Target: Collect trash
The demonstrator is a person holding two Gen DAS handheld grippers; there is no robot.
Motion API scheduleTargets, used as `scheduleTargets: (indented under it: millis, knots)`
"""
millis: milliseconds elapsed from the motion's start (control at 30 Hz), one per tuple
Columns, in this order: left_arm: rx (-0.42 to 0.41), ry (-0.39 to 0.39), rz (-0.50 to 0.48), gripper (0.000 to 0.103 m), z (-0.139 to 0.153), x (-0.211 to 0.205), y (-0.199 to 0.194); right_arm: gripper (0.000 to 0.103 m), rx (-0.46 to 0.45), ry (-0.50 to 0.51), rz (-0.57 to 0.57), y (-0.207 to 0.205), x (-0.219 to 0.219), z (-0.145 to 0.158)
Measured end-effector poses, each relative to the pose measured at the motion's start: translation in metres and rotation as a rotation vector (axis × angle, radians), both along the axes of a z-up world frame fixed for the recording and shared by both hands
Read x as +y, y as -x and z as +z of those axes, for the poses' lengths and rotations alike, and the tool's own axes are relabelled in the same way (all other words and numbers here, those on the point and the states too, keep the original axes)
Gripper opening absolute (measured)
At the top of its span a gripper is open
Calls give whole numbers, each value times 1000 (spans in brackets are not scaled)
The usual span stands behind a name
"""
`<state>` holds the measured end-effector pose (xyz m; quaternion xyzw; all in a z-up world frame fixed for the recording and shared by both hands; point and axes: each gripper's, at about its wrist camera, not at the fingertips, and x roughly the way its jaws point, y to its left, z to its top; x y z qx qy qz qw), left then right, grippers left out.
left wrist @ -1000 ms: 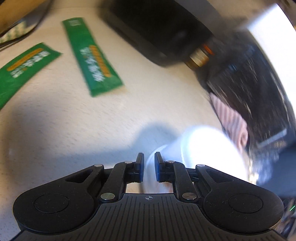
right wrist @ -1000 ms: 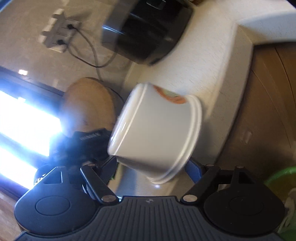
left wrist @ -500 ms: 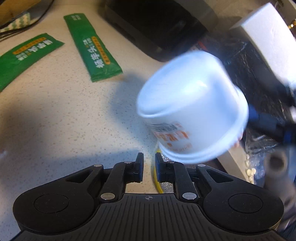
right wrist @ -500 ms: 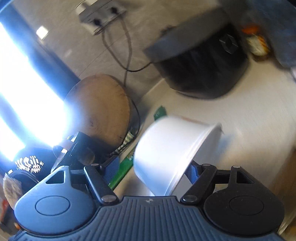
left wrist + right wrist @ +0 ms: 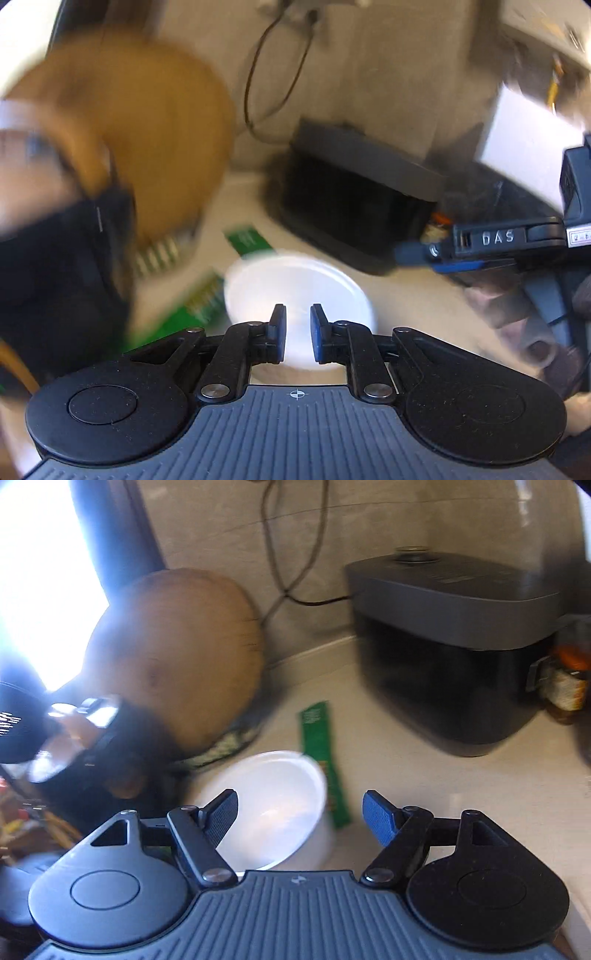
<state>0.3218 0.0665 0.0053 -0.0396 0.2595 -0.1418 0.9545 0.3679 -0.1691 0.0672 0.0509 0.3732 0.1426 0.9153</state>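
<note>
White cup [image 5: 273,805] sits by the rice cooker [image 5: 458,646]; our right gripper [image 5: 300,814] is spread, empty; left gripper [image 5: 297,332] is opening, empty. Next: green packet [image 5: 321,753].

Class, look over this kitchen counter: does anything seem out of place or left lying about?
Yes. A white cup stands open and looks empty, and a green sachet lies flat beside it in front of the black cooker. More green packaging lies by the wooden board. That is litter, not kitchenware. Nothing looks spilled.
</note>
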Motion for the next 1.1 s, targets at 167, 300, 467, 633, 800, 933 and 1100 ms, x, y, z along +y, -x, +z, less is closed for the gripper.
scheduleTargets:
  millis: [167,300,467,633,800,933,1100]
  knots:
    - [122,1,100,21,-2,8,-35,76,43,-8,-76,-5,-20,-17]
    - [206,-48,191,21,-18,7,-62,76,35,29,-68,-5,-18,-24]
    - [282,-5,209,21,-38,14,-76,77,-9,158,-99,-15,-2,-31]
    - [276,-51,129,21,-51,6,-75,83,7,137,-101,-49,5,-28]
    - [299,-112,79,20,-46,20,-30,83,182,41,-2,-111,21,-42]
    - [322,-142,138,19,-40,44,10,83,238,141,28,-145,60,-72]
    - [396,1,211,21,-47,74,26,70,258,237,58,-170,109,-107]
